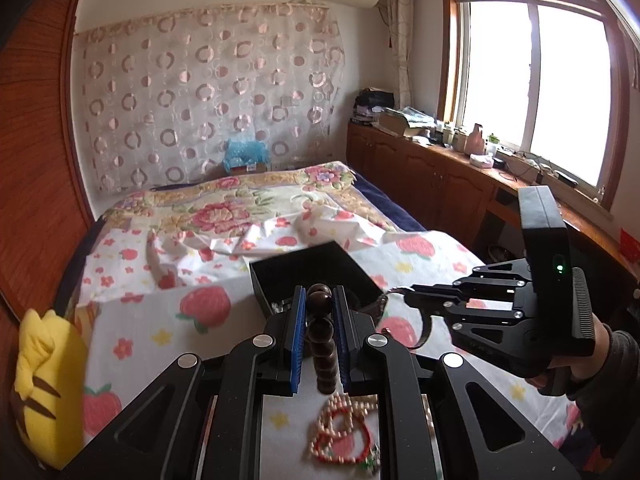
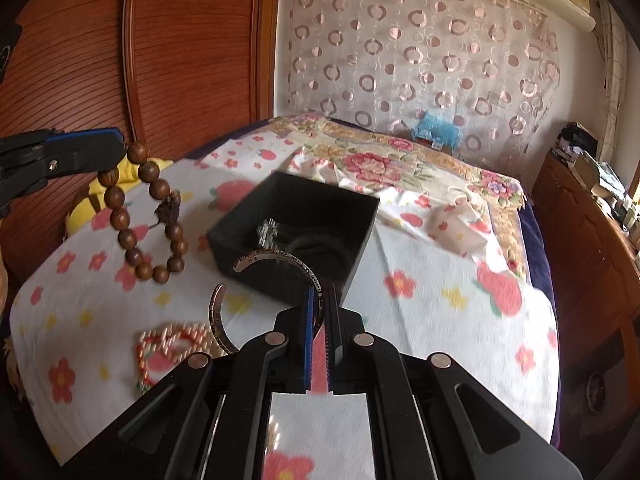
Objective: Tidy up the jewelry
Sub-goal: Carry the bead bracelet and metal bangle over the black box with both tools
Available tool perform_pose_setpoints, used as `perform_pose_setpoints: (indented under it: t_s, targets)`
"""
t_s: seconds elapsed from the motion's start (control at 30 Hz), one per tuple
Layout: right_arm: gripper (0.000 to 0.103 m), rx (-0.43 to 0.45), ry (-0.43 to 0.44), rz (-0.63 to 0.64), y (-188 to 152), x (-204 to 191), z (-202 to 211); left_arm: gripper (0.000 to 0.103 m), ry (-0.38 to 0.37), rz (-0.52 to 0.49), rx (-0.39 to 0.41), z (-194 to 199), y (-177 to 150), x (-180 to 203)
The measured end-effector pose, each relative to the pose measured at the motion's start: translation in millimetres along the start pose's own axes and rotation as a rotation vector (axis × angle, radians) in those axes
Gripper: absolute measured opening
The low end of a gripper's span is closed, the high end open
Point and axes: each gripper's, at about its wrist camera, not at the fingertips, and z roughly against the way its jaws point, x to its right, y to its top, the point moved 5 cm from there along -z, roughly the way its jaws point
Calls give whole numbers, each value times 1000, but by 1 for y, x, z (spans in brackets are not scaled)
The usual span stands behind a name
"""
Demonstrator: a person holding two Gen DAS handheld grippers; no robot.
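My left gripper (image 1: 319,294) is shut on a brown wooden bead bracelet (image 1: 322,336); in the right wrist view the bracelet (image 2: 146,216) hangs from the left gripper (image 2: 116,152) above the bed, left of the box. My right gripper (image 2: 319,292) is shut on a silver open cuff bangle (image 2: 276,258), held just in front of the black open box (image 2: 296,232). The box (image 1: 308,272) holds a silver piece and dark cords. In the left wrist view the right gripper (image 1: 408,294) is at the box's right side with the bangle (image 1: 424,330). A pink and red bead necklace (image 2: 168,344) lies on the sheet.
The bed has a white strawberry and flower sheet (image 2: 440,320). A yellow plush toy (image 1: 44,392) lies at the bed's left edge. A wooden wardrobe (image 2: 140,60) stands left; a low wooden cabinet (image 1: 440,176) with clutter runs under the window at right.
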Motion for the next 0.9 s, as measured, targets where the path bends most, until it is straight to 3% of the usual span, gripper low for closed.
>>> perform_pose_setpoints:
  t_s: [0.4, 0.77, 0.9]
  targets:
    - [6, 17, 8, 50, 38, 16, -47, 13, 50, 12, 12, -29, 32, -16]
    - [6, -49, 62, 151, 24, 0, -81, 13, 53, 18, -20, -62, 33, -22]
    - [12, -61, 105, 148, 25, -2, -79, 13, 42, 17, -33, -72, 32, -22]
